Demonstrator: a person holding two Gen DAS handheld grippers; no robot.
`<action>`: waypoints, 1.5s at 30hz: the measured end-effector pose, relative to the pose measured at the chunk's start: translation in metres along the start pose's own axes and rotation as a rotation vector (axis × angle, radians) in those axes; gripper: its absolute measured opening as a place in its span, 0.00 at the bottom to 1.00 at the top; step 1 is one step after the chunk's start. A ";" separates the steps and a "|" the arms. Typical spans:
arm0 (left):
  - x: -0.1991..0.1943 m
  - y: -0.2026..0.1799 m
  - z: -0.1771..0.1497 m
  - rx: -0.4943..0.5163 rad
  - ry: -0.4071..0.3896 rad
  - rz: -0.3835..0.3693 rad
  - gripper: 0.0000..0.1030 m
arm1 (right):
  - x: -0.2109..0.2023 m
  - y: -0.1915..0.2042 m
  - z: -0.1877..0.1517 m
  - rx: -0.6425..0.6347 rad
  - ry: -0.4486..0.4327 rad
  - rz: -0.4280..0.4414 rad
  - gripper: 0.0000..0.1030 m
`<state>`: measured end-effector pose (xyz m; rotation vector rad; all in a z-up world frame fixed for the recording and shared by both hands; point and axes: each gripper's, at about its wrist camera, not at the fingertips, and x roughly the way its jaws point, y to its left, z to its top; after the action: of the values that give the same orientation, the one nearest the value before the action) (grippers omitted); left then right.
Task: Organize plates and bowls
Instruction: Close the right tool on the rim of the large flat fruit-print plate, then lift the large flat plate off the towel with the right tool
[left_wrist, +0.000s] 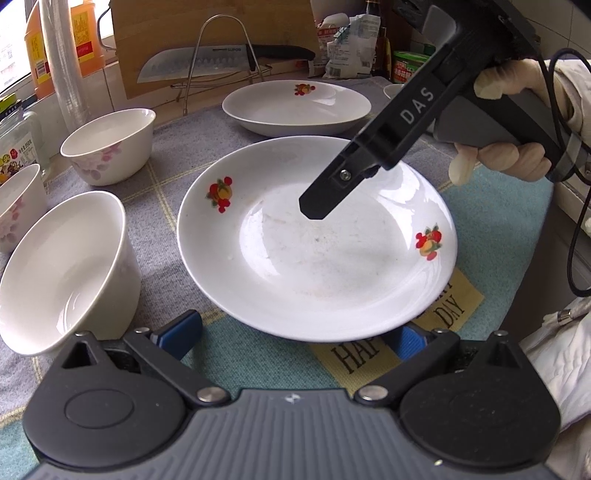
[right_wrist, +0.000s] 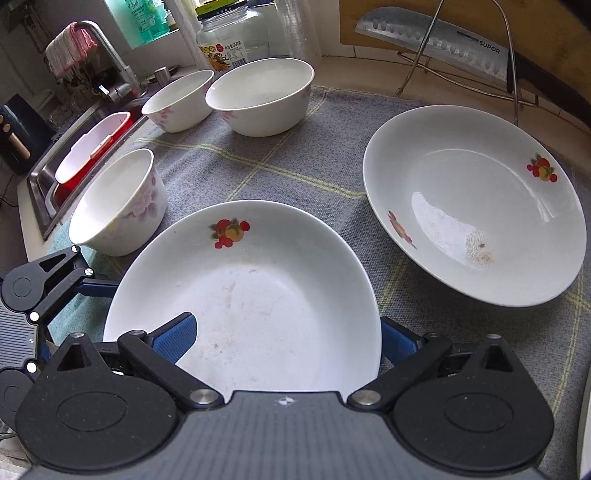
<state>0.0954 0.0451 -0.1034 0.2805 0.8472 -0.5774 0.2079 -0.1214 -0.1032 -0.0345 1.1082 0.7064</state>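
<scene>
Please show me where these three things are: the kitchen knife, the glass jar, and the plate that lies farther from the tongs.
kitchen knife (left_wrist: 192, 63), left wrist view, middle of the blade.
glass jar (right_wrist: 232, 35), right wrist view, upper body above the label.
far plate (right_wrist: 476, 173), right wrist view, bare inner surface.

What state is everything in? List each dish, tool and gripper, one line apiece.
near plate: face up, faint smears, rim between the right gripper's fingers
far plate: face up on the cloth, stained, untouched
near bowl: upright, empty
left rear bowl: upright, empty
right rear bowl: upright, empty
knife: resting in its wire rack
glass jar: lid on
right gripper: open
left gripper: open
</scene>
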 end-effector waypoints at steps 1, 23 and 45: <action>0.000 0.000 0.000 0.001 -0.001 0.000 1.00 | 0.000 -0.001 0.001 0.002 0.003 0.017 1.00; -0.002 -0.002 0.002 0.054 0.002 -0.022 1.00 | 0.002 -0.031 0.018 0.115 0.092 0.190 0.98; -0.002 -0.007 0.005 0.151 -0.025 -0.012 0.98 | -0.004 -0.039 0.016 0.176 0.103 0.175 0.85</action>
<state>0.0933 0.0377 -0.0982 0.4046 0.7827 -0.6560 0.2409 -0.1477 -0.1046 0.1803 1.2796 0.7668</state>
